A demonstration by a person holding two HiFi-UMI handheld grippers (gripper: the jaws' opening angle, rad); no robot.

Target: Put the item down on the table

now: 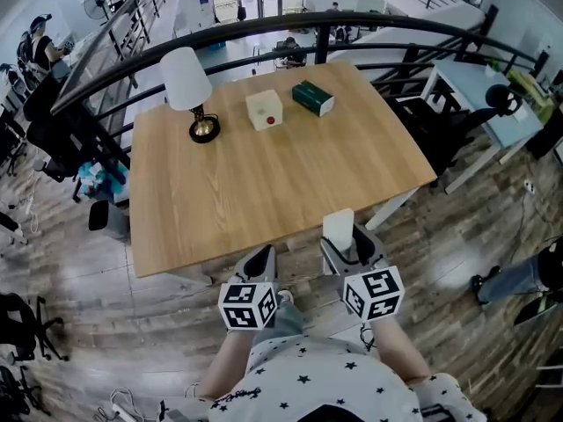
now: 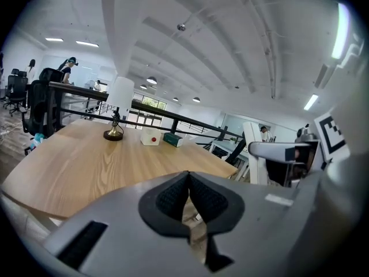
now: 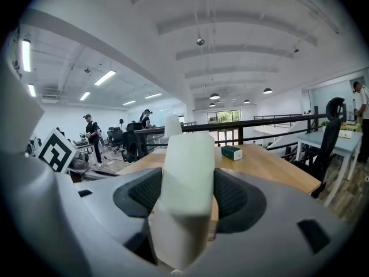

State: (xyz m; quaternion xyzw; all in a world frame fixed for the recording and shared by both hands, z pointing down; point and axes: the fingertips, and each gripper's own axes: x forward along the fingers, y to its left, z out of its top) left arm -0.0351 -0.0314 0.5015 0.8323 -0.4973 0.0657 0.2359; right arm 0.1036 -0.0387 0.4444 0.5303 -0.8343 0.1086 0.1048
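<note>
My right gripper (image 1: 349,243) is shut on a pale white block (image 3: 183,180), held upright between the black pads (image 3: 145,193). In the head view the white block (image 1: 338,229) sticks up just past the near edge of the wooden table (image 1: 264,178). My left gripper (image 1: 259,262) hangs beside it at the table's near edge, its jaws pressed together with nothing between them. In the left gripper view the pads (image 2: 173,198) meet, and the right gripper with its block (image 2: 255,157) shows at the right.
On the far part of the table stand a white-shaded lamp (image 1: 191,90), a cream box with a red button (image 1: 265,110) and a dark green box (image 1: 313,98). A black railing (image 1: 290,25) runs behind the table. A white desk (image 1: 488,104) and a chair stand to the right.
</note>
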